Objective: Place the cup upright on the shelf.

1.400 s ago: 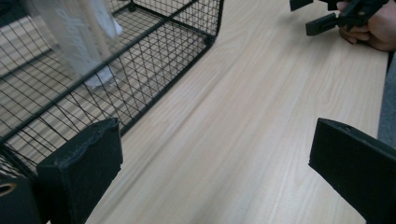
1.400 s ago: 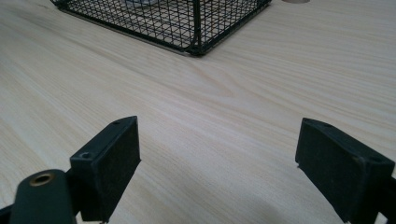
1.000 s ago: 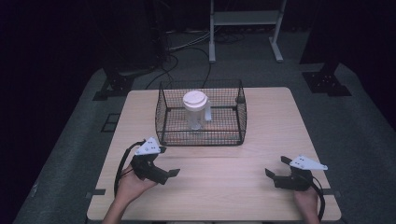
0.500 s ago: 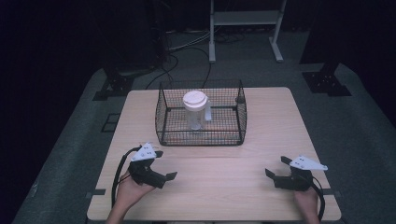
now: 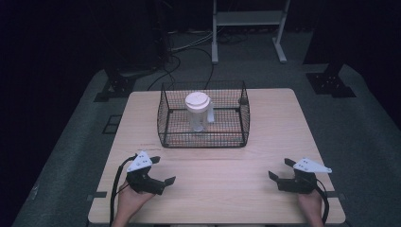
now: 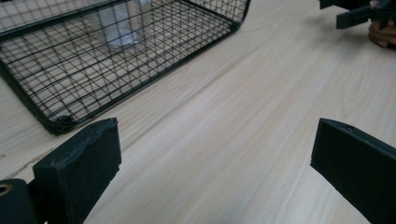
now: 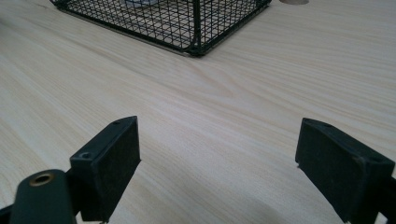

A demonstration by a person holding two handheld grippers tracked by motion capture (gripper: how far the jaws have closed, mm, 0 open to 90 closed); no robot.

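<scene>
The left claw (image 5: 163, 171) rests low over the near left of the pale wooden tabletop (image 5: 222, 179), jaws spread wide with only bare wood between them. The right claw (image 5: 279, 171) sits at the near right, well apart from the left one, jaws likewise spread and gripping nothing. Ahead of both claws, farther across the tabletop and between their lines of sight, stands a black wire basket (image 5: 204, 138). Inside it, a clear cup with a white lid (image 5: 197, 101) stands upright.
</scene>
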